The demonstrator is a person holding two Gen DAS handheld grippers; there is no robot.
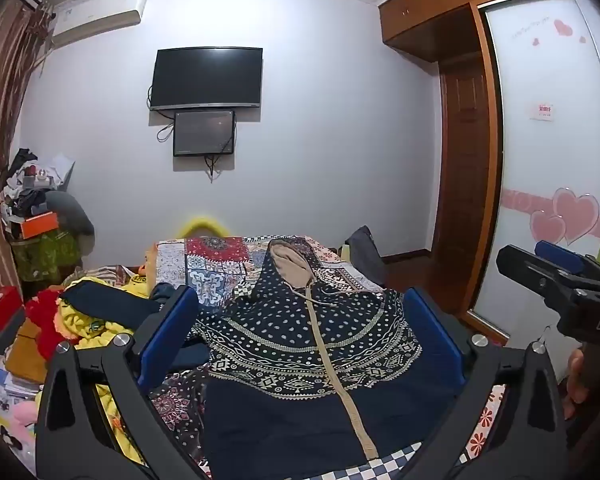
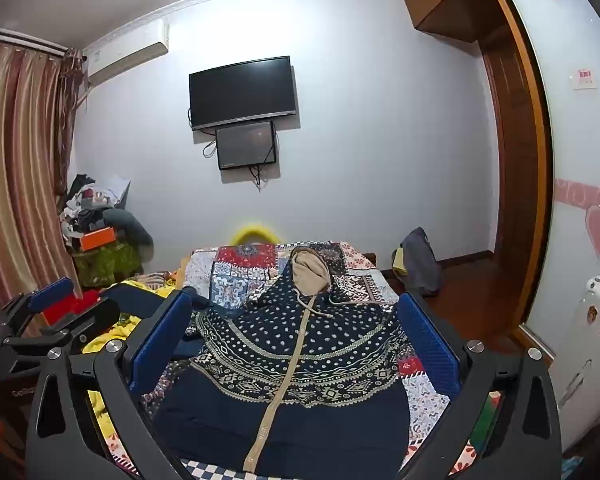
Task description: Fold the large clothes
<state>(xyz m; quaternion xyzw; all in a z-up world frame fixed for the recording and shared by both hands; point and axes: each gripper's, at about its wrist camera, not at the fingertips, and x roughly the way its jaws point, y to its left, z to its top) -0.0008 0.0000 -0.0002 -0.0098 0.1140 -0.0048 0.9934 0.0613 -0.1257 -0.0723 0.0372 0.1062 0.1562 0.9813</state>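
A: What does the left wrist view give?

B: The left gripper [image 1: 300, 336] has its blue-padded fingers [image 1: 168, 332] spread wide, nothing between the pads. Beyond and below them a navy hooded jacket [image 1: 312, 336] lies face up on the bed [image 1: 220, 264], hood toward the far end, beige zipper running down the middle, with white dots and a geometric band across the chest. The bed carries a patchwork quilt.

A: And the other gripper?

B: The right gripper [image 1: 560, 276] shows at the right edge, held off the bed, with a hand [image 1: 574, 380] below it. Its fingers cannot be judged from here.

A: Anything beside the jacket?

B: A heap of yellow and red clothes [image 1: 80, 320] sits on the left side of the bed. On the far wall hang a television [image 1: 207, 78] and a smaller screen [image 1: 204, 133] just under it.

A: Now the right wrist view.

B: The right gripper [image 2: 296, 334] also has its fingers [image 2: 428, 344] spread apart and empty. The hooded jacket [image 2: 300, 340] lies centred between them on the bed [image 2: 236, 268], not touched by either pad. The left gripper [image 2: 56, 296] is at the left edge, above the clothes heap. A wooden wardrobe [image 2: 516, 152] with a sliding door stands on the right, a striped curtain [image 2: 16, 168] on the left.
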